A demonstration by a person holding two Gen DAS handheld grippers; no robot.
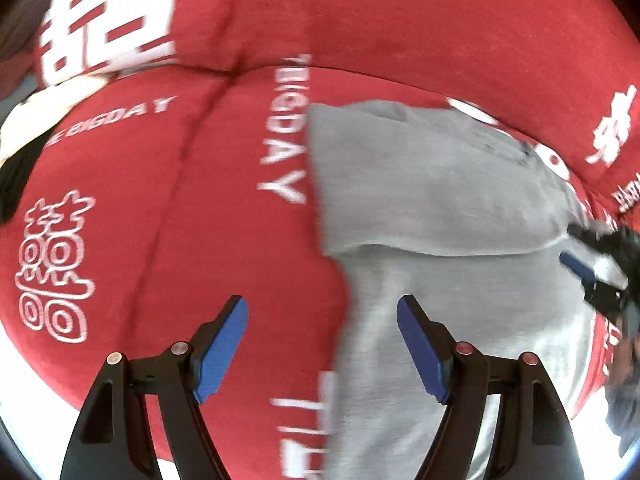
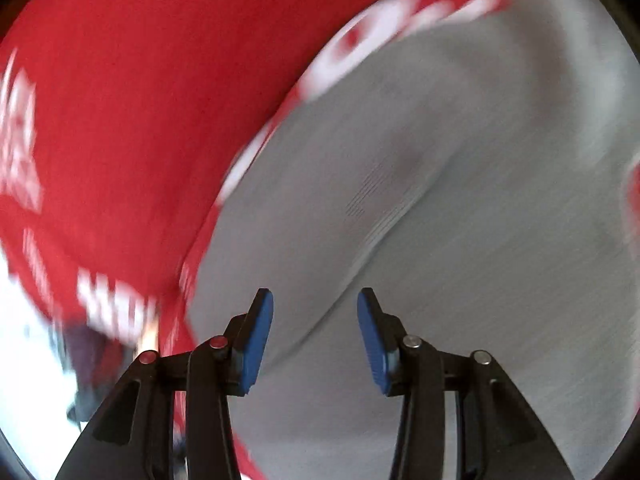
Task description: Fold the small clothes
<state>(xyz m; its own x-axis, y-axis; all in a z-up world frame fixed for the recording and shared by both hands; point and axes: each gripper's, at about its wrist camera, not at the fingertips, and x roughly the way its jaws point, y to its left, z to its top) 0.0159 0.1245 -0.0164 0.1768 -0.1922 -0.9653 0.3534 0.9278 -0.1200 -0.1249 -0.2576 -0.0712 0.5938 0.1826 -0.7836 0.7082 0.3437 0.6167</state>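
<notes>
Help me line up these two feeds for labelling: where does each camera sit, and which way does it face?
Left wrist: sits behind the open left gripper, facing down onto the red quilt and the left edge of the grey garment; the right gripper shows at the right edge.
Right wrist: sits behind the open right gripper, facing down close over the grey garment, red quilt on its left; heavily blurred.
Shared: the garment and the quilt.

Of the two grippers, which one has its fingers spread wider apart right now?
The left gripper: its blue pads stand far apart over the edge of the grey garment and the red quilt. The right gripper is open too, but narrower.
</notes>
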